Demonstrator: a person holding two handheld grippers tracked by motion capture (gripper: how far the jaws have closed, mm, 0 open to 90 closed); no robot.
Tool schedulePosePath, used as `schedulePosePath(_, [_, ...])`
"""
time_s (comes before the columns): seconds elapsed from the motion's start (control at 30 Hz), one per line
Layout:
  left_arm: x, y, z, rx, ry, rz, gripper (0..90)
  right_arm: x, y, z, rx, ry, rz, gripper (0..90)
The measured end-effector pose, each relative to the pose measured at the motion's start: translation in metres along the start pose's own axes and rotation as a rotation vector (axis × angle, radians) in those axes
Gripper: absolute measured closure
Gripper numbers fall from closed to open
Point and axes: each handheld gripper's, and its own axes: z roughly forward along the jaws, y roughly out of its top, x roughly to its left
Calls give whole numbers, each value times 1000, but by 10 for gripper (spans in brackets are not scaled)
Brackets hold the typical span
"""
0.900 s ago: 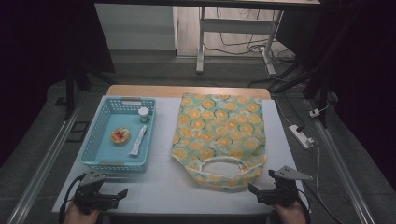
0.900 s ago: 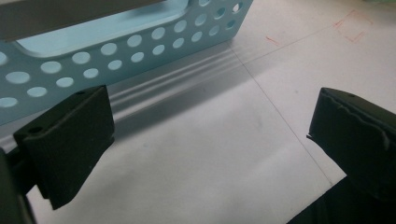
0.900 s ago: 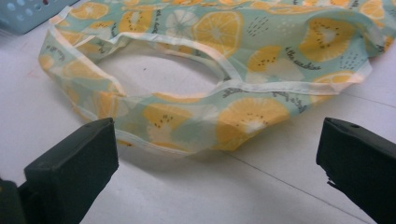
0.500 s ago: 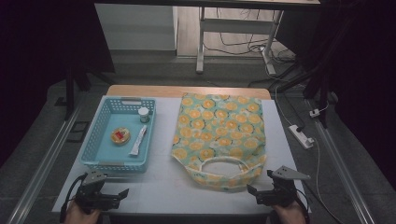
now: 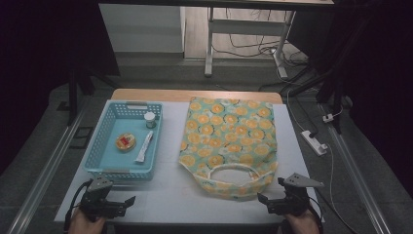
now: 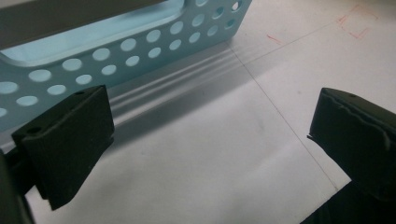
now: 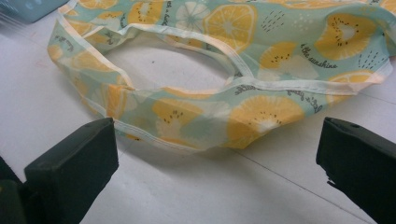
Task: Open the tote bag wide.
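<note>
Right hand-held gripper [image 7: 215, 154] wide open, empty, near fruit-print bag [image 7: 261, 112]

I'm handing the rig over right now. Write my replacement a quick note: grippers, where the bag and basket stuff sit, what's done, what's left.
Left gripper: open, empty, low at the near edge of the table, just in front of the blue basket.
Right gripper: open, empty, facing the handle end of the fruit-print bag, not touching it.
Bag lies flat, handle loop toward you.
Basket holds a small jar, a round container and a white packet.
Done: nothing moved yet, by the look of it.
Left: probably open the bag and load the three items.
</note>
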Motion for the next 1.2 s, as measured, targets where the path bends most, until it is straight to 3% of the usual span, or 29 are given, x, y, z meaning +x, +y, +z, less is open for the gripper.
schedulePosePath(0.33, [0,0,1,5,-17,9,3,1,3,-2,-7,5,-7,0])
schedulePosePath(0.63, [1,0,1,7,-22,6,3,7,7,0,10,1,-57,0])
schedulePosePath(0.8, [1,0,1,6,-23,6,3,14,14,2,-4,22,-94,0])
schedulePosePath(1.2, [1,0,2,10,-25,1,3,31,26,16,76,63,-157,0])
